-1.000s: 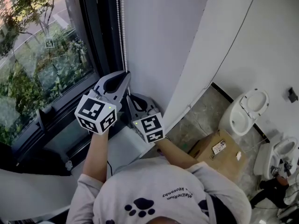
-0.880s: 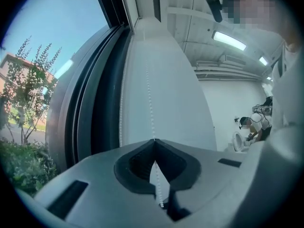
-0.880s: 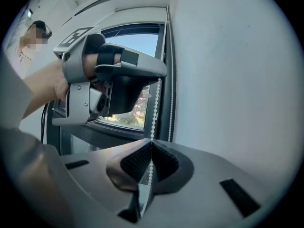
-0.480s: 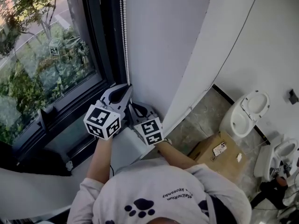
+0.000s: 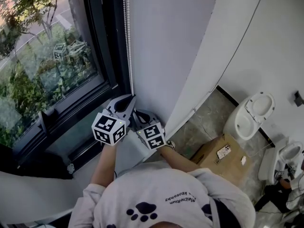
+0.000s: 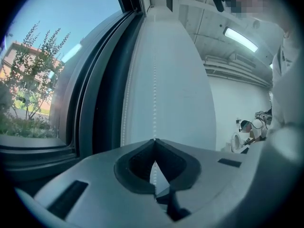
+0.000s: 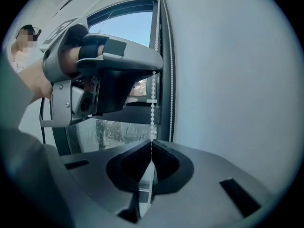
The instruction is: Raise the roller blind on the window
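Two broad surfaces framed the job: the window (image 5: 47, 70) filling the left of the head view and the white wall (image 5: 171, 42) beside it, with the blind's roll out of frame above. At lower centre your left gripper (image 5: 131, 99) and right gripper (image 5: 138, 115) each pinched the same strand of the bead chain (image 5: 127, 42), left above right. Your best pull looked to be straight down along the frame, leaving the free strand (image 7: 172, 80) loose. Toilets (image 5: 249, 113) and a cardboard box (image 5: 222, 152) at lower right stood well clear; only the white ledge (image 5: 128, 152) underneath seemed likely to limit travel.
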Available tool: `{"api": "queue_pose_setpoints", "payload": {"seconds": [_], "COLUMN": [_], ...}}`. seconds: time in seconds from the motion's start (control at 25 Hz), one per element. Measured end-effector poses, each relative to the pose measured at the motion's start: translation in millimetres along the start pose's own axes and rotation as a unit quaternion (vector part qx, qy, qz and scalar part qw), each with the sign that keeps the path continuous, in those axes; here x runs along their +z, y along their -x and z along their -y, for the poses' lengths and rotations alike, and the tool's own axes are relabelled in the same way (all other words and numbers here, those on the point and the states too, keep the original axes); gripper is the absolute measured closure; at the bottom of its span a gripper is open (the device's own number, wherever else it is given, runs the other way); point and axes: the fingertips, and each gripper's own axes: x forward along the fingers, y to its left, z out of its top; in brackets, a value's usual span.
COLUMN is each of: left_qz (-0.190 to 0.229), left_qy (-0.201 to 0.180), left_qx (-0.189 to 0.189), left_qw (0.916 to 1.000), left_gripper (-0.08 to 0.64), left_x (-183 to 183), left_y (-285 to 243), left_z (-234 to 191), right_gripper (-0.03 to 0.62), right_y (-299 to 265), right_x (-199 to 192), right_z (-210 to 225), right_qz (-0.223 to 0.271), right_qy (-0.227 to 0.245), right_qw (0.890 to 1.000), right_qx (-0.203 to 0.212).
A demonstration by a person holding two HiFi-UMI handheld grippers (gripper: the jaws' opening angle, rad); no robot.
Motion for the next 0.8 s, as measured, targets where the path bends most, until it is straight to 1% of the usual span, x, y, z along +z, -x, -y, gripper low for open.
{"api": "queue_pose_setpoints", "payload": {"seconds": [0.24, 0.4, 0.52, 0.64, 0.76, 0.8], "left_qz": [-0.026, -0.042, -0.045, -0.043, -0.04, -0.039], "left_qy": [0.018, 0.027, 0.028, 0.024, 0.025, 0.026], "left_qx": [0.002, 0.004, 0.007, 0.01, 0.012, 0.012], "left_qw": [0.9995, 0.9987, 0.9986, 0.9987, 0.9988, 0.9988], "left_gripper": [0.552, 0.552, 0.552, 0.552, 0.552, 0.552], "left_x": [-34, -52, -58, -59, -59, -58], "left_y": [-1, -2, -2, -1, 1, 1], "left_z": [-4, -6, -6, -7, -10, -11], "right_gripper": [0.581, 0.581, 0.58, 0.58, 0.572, 0.549], "right_y": [-4, -3, -1, 6, 16, 20], "right_x": [-33, -51, -56, -47, -19, -9], "right_z": [0, 2, 1, -2, -3, -3], "right_qz": [-0.041, -0.06, -0.068, -0.054, -0.006, 0.01], "right_qy": [-0.015, -0.01, -0.005, -0.012, -0.033, -0.043], "right_qw": [0.999, 0.998, 0.998, 0.998, 0.999, 0.999], "right_qx": [0.005, 0.005, 0.007, 0.017, 0.027, 0.03]}}
